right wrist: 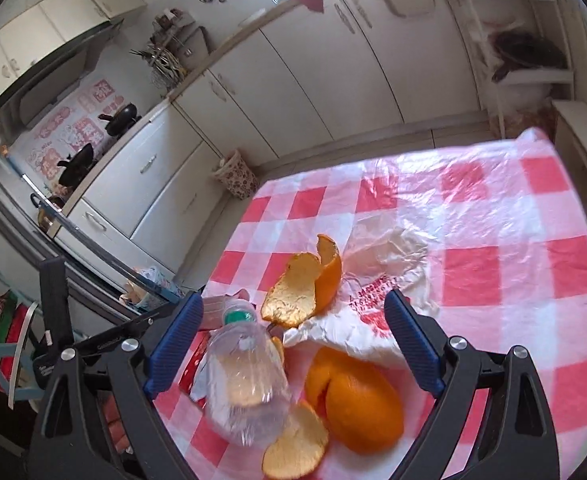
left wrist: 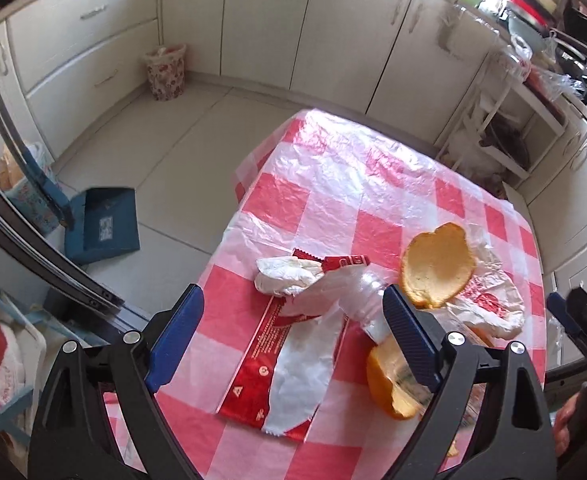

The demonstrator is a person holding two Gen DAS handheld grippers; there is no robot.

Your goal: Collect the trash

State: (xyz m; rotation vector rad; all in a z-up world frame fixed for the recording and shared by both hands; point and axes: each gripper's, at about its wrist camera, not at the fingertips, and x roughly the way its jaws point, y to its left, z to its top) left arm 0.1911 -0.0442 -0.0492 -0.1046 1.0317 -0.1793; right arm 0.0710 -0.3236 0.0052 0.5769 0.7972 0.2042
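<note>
Both grippers wide open, empty, over trash on checked table.
Left gripper [left wrist: 293,332] above red wrapper [left wrist: 293,364]; right gripper [right wrist: 293,336] above crushed plastic bottle [right wrist: 245,384] w/ orange peels [right wrist: 353,396] beside.

On the worktop [right wrist: 493,208] lie orange peels [right wrist: 353,404] (some show the pale inside), a crushed clear bottle [right wrist: 245,384] with green cap on its side, a crumpled white bag [right wrist: 377,304], a red wrapper [left wrist: 261,356] and a crumpled white tissue [left wrist: 285,276].
</note>
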